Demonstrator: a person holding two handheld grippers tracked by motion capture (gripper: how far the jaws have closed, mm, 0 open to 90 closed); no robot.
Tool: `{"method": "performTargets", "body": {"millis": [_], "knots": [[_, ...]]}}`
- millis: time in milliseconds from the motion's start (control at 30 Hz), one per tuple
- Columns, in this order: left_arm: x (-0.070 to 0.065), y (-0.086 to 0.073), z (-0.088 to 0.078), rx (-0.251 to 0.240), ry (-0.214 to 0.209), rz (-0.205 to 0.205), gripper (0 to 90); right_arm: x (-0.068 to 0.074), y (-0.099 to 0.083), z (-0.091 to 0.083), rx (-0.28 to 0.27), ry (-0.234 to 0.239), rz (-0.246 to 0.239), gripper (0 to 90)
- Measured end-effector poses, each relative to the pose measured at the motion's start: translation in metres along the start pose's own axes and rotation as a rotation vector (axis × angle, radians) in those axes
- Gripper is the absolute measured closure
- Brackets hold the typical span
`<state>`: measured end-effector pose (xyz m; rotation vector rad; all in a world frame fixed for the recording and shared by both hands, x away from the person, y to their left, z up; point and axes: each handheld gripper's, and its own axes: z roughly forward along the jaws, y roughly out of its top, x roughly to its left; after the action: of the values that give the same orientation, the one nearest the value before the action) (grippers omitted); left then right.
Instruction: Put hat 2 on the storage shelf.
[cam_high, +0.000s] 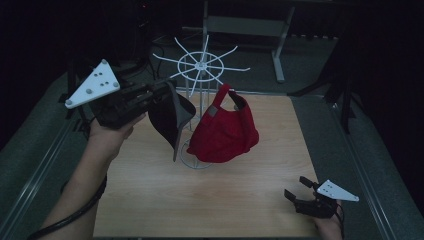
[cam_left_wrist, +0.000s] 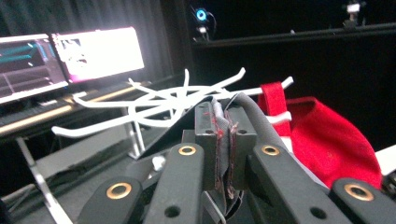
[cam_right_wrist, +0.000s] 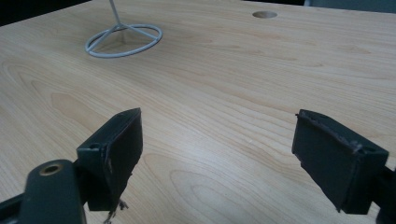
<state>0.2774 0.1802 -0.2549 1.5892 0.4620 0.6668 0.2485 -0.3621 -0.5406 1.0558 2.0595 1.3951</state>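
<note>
Black cap: a black fabric cap with a grey-edged brim, left of centre in the high view, hanging off the table, brim edge down, just left of the red cap and close beside the rack's pole.
Left gripper: the left gripper is clamped on the black cap's edge; in the left gripper view its two pads stand nearly together with a fold of grey cloth pinched between them. The hand holds it up at the middle left of the high view.
Red cap: a red fabric cap at the centre of the high view, hung by its strap on one arm of the rack; it shows at the right of the left gripper view.
Rack: a white wire stand with spoke arms on top and a ring foot on the table.
Right gripper: the right gripper sits low at the lower right of the high view, jaws wide apart with nothing between them, well apart from both caps.
Surface: a pale wood-grain table top, with a round hole near its far edge in the right gripper view.
Room: dark all round; grey floor and a metal frame at the top of the high view; lit screens at the upper left of the left gripper view.
</note>
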Motion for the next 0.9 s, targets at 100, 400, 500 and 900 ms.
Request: {"method": "performTargets", "body": {"millis": [100, 400, 500, 900], "knots": [[-0.001, -0.009, 0.000, 0.020, -0.007, -0.002, 86.7, 0.000, 0.000, -0.001, -0.002, -0.001, 0.000, 16.2], [0.004, -0.033, -0.001, 0.039, -0.027, -0.055, 86.2, 0.000, 0.000, 0.000, -0.001, 0.000, 0.001, 16.2], [0.005, -0.036, -0.003, 0.033, -0.018, -0.062, 84.6, 0.000, 0.000, 0.000, -0.002, -0.001, 0.001, 16.2], [0.003, -0.048, -0.006, 0.053, -0.038, -0.070, 67.2, 0.000, 0.000, 0.002, -0.003, 0.002, -0.001, 16.2]]}}
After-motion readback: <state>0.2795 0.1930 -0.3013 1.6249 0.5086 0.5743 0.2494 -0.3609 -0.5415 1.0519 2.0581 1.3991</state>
